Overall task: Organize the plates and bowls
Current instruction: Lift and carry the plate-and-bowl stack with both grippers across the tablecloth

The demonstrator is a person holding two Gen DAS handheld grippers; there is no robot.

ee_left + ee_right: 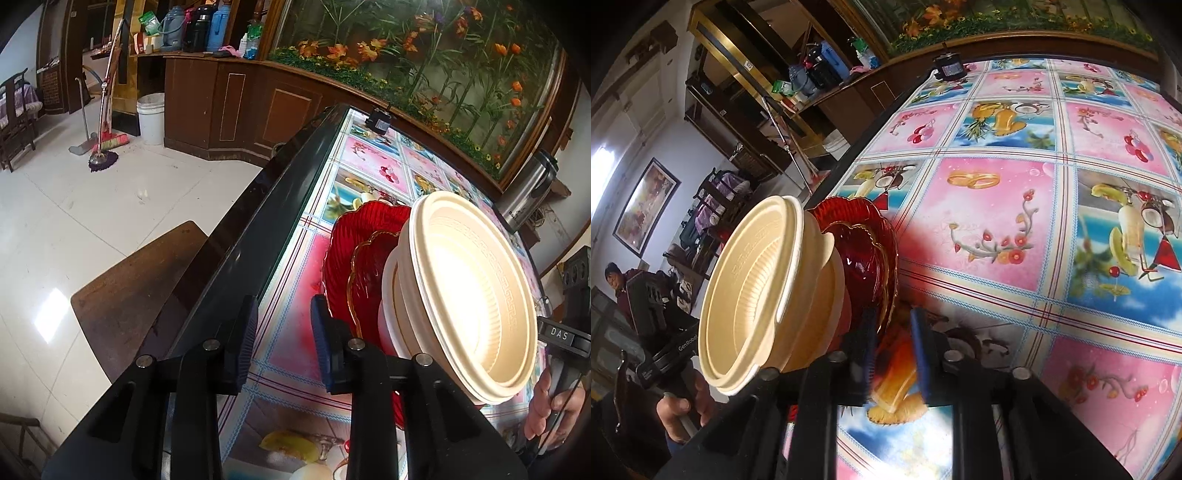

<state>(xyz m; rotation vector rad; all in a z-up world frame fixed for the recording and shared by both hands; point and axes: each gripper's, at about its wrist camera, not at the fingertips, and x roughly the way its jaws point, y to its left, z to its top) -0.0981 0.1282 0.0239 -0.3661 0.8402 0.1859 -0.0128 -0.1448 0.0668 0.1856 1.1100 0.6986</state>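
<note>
Several cream bowls sit nested on a stack of red glass plates with gold scalloped rims, near the edge of the table. My left gripper stands just left of the stack, open a narrow way, with only tablecloth and table edge between its fingers. My right gripper is at the other side of the stack. The plate's rim reaches into its narrow gap, with tablecloth still showing beside the right finger. A hand holds the right gripper's handle.
A flowered pink and blue tablecloth covers the table. A steel kettle stands at the far right corner and a small black device at the far end. A wooden stool stands beside the table. A person is in the background.
</note>
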